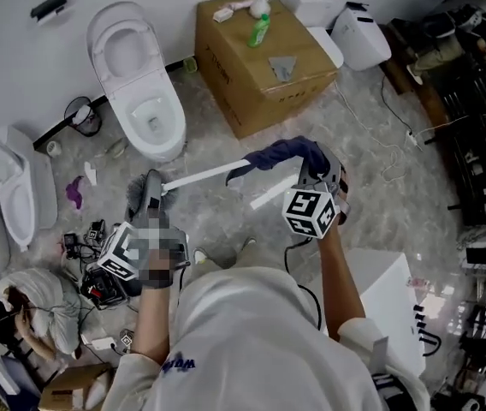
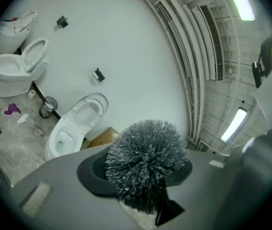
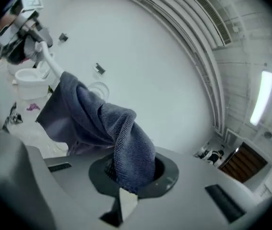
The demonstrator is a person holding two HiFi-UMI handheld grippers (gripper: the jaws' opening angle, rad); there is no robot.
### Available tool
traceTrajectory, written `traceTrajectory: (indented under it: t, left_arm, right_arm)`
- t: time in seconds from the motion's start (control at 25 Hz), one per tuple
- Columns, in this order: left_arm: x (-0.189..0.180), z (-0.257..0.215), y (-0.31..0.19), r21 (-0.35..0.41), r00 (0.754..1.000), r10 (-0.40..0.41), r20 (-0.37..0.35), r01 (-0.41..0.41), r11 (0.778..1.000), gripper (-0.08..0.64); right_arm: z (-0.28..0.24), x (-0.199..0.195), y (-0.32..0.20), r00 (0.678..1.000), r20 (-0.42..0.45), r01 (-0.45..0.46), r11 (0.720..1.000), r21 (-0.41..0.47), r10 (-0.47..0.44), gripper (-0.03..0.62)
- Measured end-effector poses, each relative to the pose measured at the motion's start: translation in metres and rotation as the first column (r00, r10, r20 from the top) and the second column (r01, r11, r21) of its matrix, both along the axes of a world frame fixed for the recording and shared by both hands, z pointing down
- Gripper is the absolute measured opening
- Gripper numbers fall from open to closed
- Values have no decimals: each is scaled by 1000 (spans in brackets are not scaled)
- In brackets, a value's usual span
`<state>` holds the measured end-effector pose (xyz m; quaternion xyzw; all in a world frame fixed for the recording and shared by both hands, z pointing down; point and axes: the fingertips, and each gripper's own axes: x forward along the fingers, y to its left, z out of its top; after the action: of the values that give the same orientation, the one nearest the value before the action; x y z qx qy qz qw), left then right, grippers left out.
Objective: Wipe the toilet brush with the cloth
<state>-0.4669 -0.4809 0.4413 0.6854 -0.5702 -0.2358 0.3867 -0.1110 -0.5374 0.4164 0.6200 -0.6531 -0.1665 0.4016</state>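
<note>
**A:** Head view first. How many grippers, and what do they hold?

**B:** Two. The left gripper [image 1: 149, 211] has its fingers clenched on the bristle end of the one toilet brush [image 1: 204, 175]. The brush is held clear of the floor [image 1: 226, 221], with its white handle running across to the right. The right gripper [image 1: 313, 176] has its fingers clamped on the one cloth [image 1: 281, 154], dark blue and bunched over the far end of that handle.

**A:** And around them?

**B:** Three white toilets [image 1: 136, 84]: one open by the wall, and two more at the left edge, partly cut off. There is one cardboard box [image 1: 260, 75] with one green bottle [image 1: 260, 31] on top. One small black bin [image 1: 82, 114] stands near the open toilet.

**A:** Left gripper view?

**B:** One grey bristle head [image 2: 145, 164] fills the gap between the fingers, which are tight on it. Behind it, two toilets stand against the wall, with the bin [image 2: 47, 107] between them.

**A:** Right gripper view?

**B:** The cloth [image 3: 126, 147] is pinched between the closed fingers. It rises from them and drapes over the white handle [image 3: 50, 63]. The left gripper shows at the handle's far end, top left.
</note>
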Motion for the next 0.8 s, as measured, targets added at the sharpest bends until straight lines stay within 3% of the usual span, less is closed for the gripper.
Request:
traceTrajectory:
  t: [0.08,0.16,0.28,0.4,0.52,0.6,0.72,0.8]
  left_arm:
    - [10,-4,0,23,999,31,13,-32,999,192]
    - [28,-2,-9,15,997,81,-13,-81,997,193]
    - [58,3,-24,-17,990,137,-47,-138,990,193]
    - [96,8,-40,-63,969,220,-107,-228,972,196]
    - [152,14,-69,-74,912,376,-167,-392,917,199]
    - [190,16,-86,-73,872,448,-197,-469,880,199]
    - [242,12,-98,-84,844,518,-143,-531,843,199]
    - [293,4,-100,-63,796,600,-86,-605,794,199]
  right_arm:
    - [-11,3,14,998,19,-67,998,12,67,17]
    - [-16,13,25,988,-90,-120,991,53,125,15]
    - [-14,37,33,944,-261,-180,978,104,202,15]
    - [-11,69,39,933,-199,-279,952,124,300,17]
    - [-4,106,49,912,-89,-387,912,138,400,15]
    - [8,129,52,897,-81,-421,895,144,435,15]
    - [24,167,67,876,-42,-472,871,132,481,15]
    - [22,206,99,838,12,-543,831,125,545,17]
